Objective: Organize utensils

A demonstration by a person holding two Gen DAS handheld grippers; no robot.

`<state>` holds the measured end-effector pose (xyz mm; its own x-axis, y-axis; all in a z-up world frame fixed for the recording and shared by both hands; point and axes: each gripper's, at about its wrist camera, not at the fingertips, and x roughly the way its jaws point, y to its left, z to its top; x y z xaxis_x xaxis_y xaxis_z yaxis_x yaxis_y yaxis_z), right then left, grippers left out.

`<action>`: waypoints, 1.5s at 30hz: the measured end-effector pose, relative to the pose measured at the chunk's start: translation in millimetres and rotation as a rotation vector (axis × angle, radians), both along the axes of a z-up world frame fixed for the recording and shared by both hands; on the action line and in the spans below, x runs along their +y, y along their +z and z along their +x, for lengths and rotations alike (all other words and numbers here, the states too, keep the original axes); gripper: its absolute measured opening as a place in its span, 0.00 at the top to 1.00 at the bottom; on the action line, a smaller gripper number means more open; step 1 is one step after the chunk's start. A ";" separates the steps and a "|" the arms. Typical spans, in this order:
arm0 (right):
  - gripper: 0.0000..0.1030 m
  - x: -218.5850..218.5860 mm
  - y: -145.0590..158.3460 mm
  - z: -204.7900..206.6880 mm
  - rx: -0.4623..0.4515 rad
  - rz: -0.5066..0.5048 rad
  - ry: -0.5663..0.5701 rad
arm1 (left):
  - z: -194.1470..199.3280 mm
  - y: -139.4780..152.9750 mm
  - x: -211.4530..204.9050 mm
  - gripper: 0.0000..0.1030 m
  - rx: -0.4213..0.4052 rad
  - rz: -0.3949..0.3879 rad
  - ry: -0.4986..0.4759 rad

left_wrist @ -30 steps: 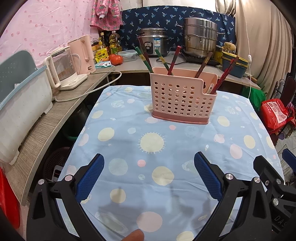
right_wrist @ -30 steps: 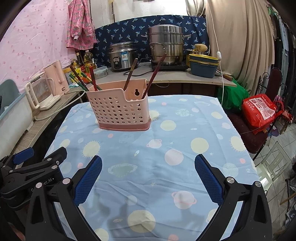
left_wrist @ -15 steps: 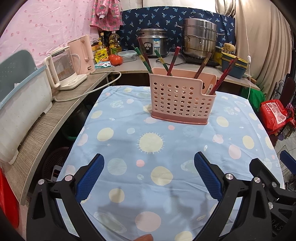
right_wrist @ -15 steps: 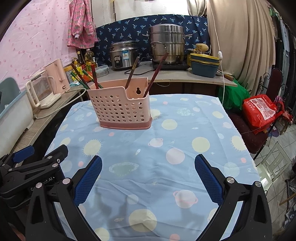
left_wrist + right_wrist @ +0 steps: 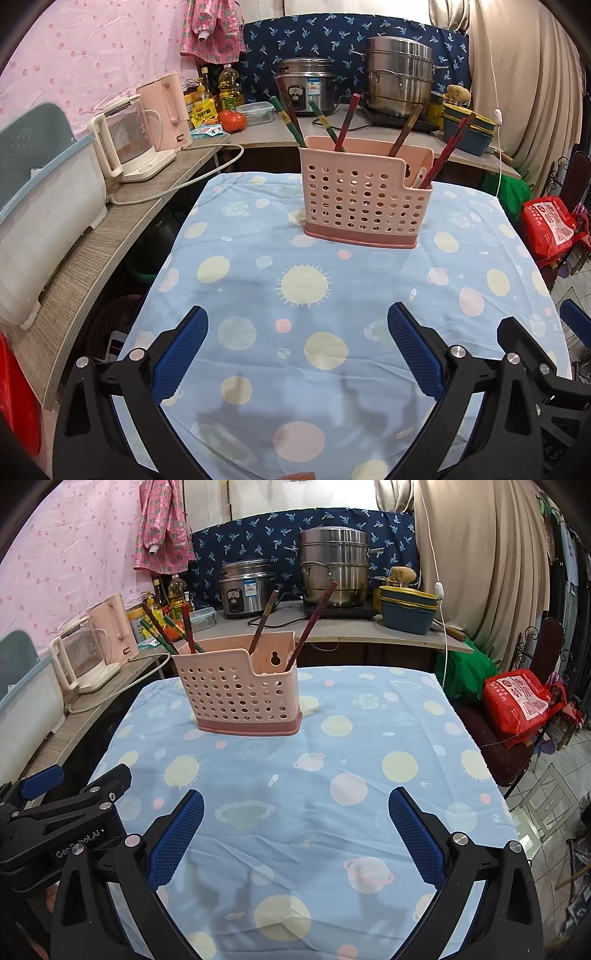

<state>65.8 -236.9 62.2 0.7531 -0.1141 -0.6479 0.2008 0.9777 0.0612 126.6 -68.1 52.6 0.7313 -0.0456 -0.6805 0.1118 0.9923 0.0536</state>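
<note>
A pink perforated utensil holder (image 5: 364, 197) (image 5: 240, 694) stands upright on the blue patterned tablecloth (image 5: 295, 295) (image 5: 314, 775). Several red, green and brown chopsticks (image 5: 345, 122) (image 5: 314, 618) lean out of its compartments, and a white utensil tip (image 5: 419, 177) shows in the lower right section. My left gripper (image 5: 297, 352) is open and holds nothing, well short of the holder. My right gripper (image 5: 295, 834) is open too, with only cloth between its fingers. The left gripper's body (image 5: 62, 812) shows at the left edge of the right wrist view.
A counter on the left carries a glass kettle (image 5: 127, 144), a pink kettle (image 5: 168, 110) and a white bin (image 5: 40, 206). Behind stand a rice cooker (image 5: 306, 86), a steel steamer pot (image 5: 400, 81) and bowls (image 5: 408, 607). A red bag (image 5: 521, 701) lies on a chair at right.
Both grippers have drawn back slightly from the holder and stay open. The holder and chopsticks have not moved.
</note>
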 end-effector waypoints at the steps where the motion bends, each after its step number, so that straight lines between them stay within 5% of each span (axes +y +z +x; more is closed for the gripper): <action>1: 0.06 0.2 -0.2 -0.1 0.000 -0.001 0.000 | -0.2 0.2 -0.2 0.09 -0.001 0.001 0.000; 45: 0.06 0.1 -2.8 0.4 0.002 -0.005 0.000 | 2.4 -2.0 1.8 0.09 0.001 0.009 0.012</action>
